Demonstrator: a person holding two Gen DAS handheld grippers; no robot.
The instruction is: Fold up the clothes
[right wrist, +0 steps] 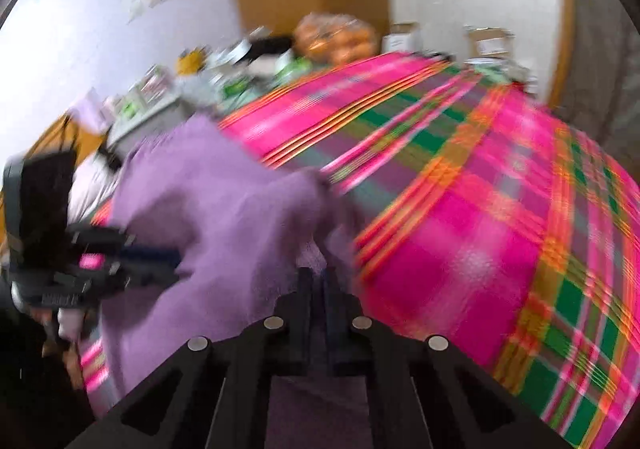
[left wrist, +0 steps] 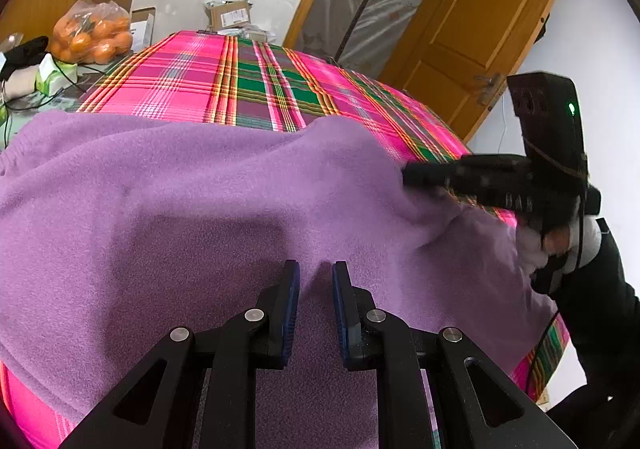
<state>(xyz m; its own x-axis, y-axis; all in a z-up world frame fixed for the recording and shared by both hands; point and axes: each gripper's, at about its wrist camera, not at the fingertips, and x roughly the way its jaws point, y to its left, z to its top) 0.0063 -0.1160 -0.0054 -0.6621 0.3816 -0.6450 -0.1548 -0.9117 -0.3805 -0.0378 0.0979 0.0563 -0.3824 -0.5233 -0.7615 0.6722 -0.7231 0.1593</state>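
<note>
A purple sweater lies spread over a pink and green plaid cloth that covers the table. In the left wrist view my left gripper rests on the sweater's near part, its blue pads closed on a raised fold of the knit. My right gripper comes in from the right and pinches the sweater's right edge. The right wrist view is blurred. There my right gripper has its jaws nearly together on the sweater, and my left gripper grips the garment at the left.
A bag of oranges, a tissue pack and cables sit at the table's far left. Cardboard boxes stand at the far edge. A wooden door is behind on the right. A person's hand holds the right gripper beside the table's right edge.
</note>
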